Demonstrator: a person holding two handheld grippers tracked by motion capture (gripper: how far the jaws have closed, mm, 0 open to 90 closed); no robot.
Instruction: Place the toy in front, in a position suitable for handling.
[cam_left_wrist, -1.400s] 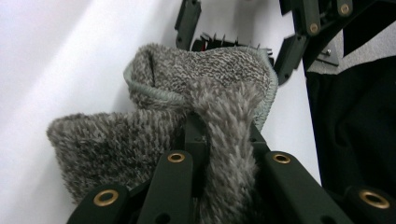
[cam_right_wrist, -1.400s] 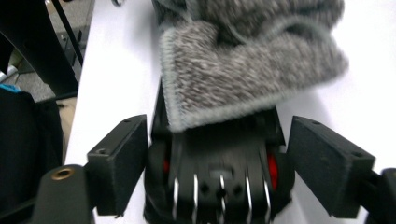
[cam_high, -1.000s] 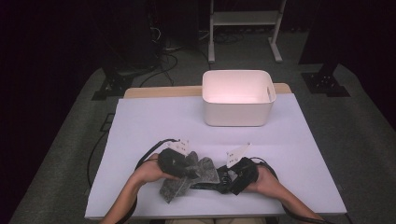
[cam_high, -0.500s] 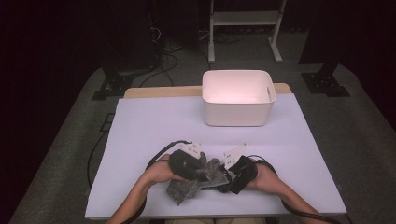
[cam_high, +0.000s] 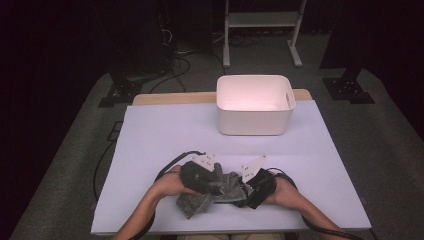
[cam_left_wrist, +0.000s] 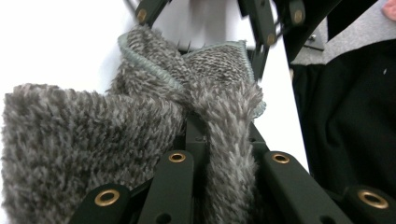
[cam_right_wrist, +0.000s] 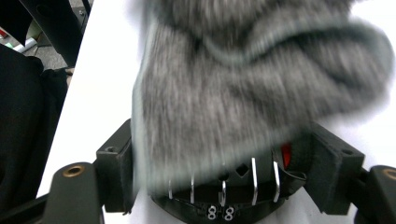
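Near the bench (cam_high: 150, 150) front edge, the clamped left gripper (cam_high: 216, 181) holds the grey cloth (cam_high: 220, 187) stretched rightward into the spread right gripper (cam_high: 246, 189).

A white table (cam_high: 165, 135) carried the items. A white bin (cam_high: 254, 104) stood at its far edge. A grey cloth (cam_high: 210, 194) lay near its front edge.

A white-topped table (cam_high: 165, 135) is set on grey carpet (cam_high: 385, 130); a white stand (cam_high: 260, 20) is seen in darkness behind.
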